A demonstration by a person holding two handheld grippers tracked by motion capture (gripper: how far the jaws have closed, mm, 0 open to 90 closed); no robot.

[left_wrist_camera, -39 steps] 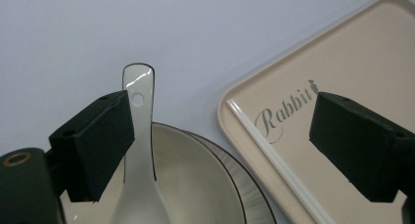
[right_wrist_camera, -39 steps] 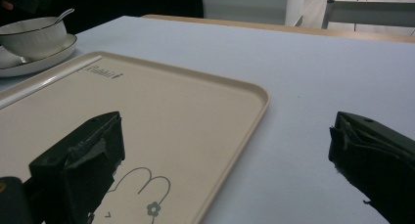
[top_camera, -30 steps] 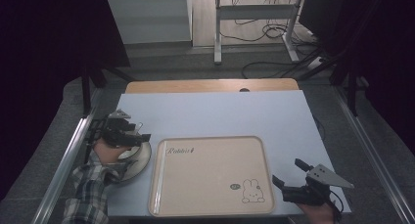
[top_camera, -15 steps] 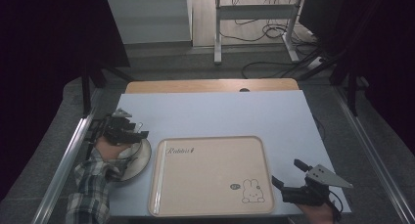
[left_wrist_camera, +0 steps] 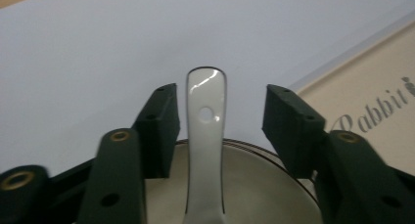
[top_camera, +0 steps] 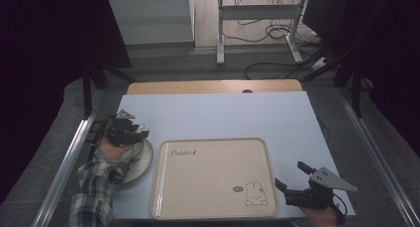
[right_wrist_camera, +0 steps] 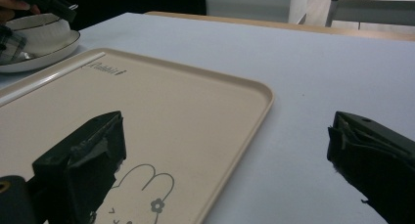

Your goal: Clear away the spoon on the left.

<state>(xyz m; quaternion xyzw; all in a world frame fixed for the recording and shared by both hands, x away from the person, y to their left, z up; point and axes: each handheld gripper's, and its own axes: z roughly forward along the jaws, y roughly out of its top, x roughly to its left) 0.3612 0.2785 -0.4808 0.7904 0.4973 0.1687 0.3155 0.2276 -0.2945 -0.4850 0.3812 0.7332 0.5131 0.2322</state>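
The left gripper (left_wrist_camera: 215, 116) stands with its jaws spread on either side of the spoon (left_wrist_camera: 205, 136) handle, which rises from the bowl (top_camera: 136, 155) at the lower left of the high view; neither pad touches it, so the grasp is judged not yet made and closing and lifting remain. The right gripper (top_camera: 297, 190) waits at the lower right, jaws spread and holding nothing, over the near corner of the tray (top_camera: 213, 180). The tray lies just beside the bowl, and nothing blocks the handle.
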